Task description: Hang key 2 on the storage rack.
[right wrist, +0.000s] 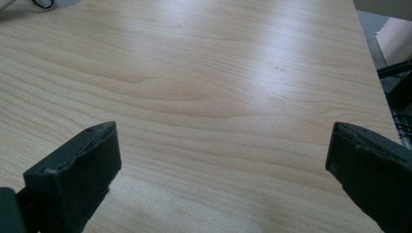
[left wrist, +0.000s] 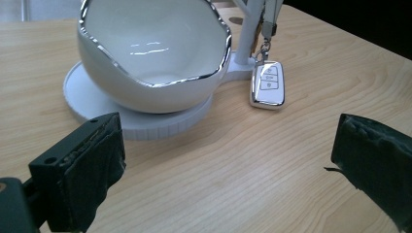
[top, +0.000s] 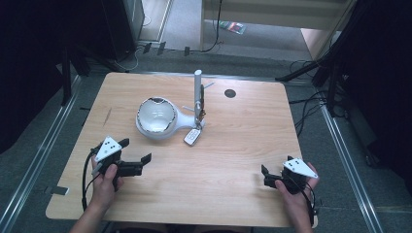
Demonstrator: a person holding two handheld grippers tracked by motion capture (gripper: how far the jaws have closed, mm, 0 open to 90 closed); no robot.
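High view: the left gripper (top: 137,151) hangs wide open at seven o'clock on the worktop (top: 233,160), the right gripper (top: 276,171) open at four; the car key fob (top: 192,137) lies near centre, beside the white bowl (top: 156,116).

A lab or recording studio is suggested. A lone wooden table (top: 233,160) is set on grey carpet between metal floor rails (top: 39,155), dark curtains (top: 29,58) are hung on both sides, and cables (top: 311,104) and stand feet (top: 296,74) are spread across the floor.
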